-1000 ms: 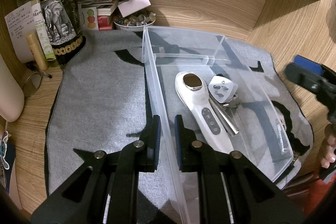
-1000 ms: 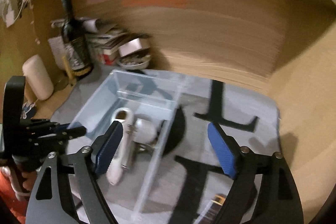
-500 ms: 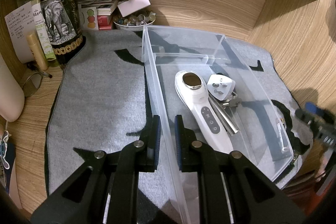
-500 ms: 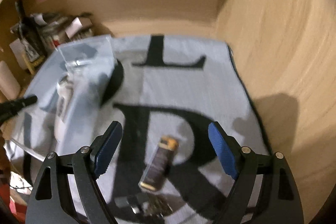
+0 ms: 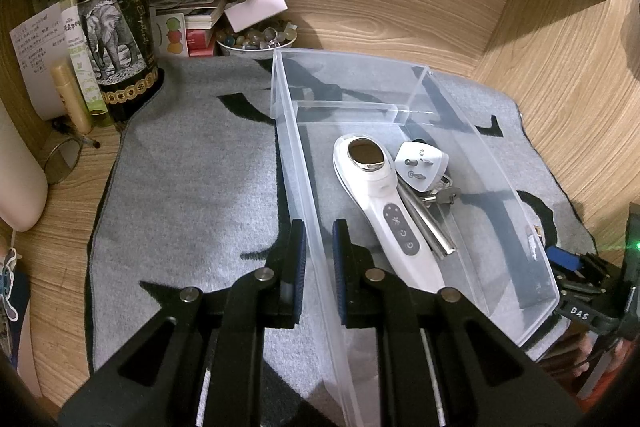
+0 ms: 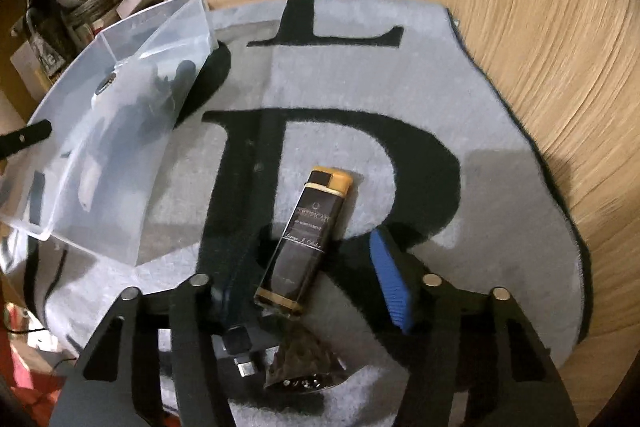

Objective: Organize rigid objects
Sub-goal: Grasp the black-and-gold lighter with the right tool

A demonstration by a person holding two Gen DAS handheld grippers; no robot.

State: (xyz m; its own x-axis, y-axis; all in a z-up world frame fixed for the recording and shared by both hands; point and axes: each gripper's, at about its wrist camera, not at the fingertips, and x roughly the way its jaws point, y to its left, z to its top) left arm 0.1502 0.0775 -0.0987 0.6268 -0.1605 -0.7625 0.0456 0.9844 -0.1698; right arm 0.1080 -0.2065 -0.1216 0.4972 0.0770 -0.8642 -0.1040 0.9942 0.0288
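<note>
A clear plastic bin (image 5: 460, 115) lies on a grey mat. It holds a white handheld device (image 5: 380, 199), a white plug adapter (image 5: 422, 163) and keys (image 5: 444, 193). My left gripper (image 5: 320, 259) is shut on the bin's left wall. My right gripper (image 6: 304, 275) is open and low over the mat, its jaws on either side of a black and gold box (image 6: 306, 235). The bin shows at the left of the right wrist view (image 6: 120, 131). The right gripper also shows at the left wrist view's right edge (image 5: 576, 267).
A wine bottle (image 5: 114, 27), papers and a bowl of stones (image 5: 256, 39) crowd the back left corner. Wooden walls close the back and right. Small dark items (image 6: 296, 359) lie on the mat under the right gripper.
My right gripper swung from facing the bin to the right part of the mat and came down around the black and gold box. The left gripper has not moved.
</note>
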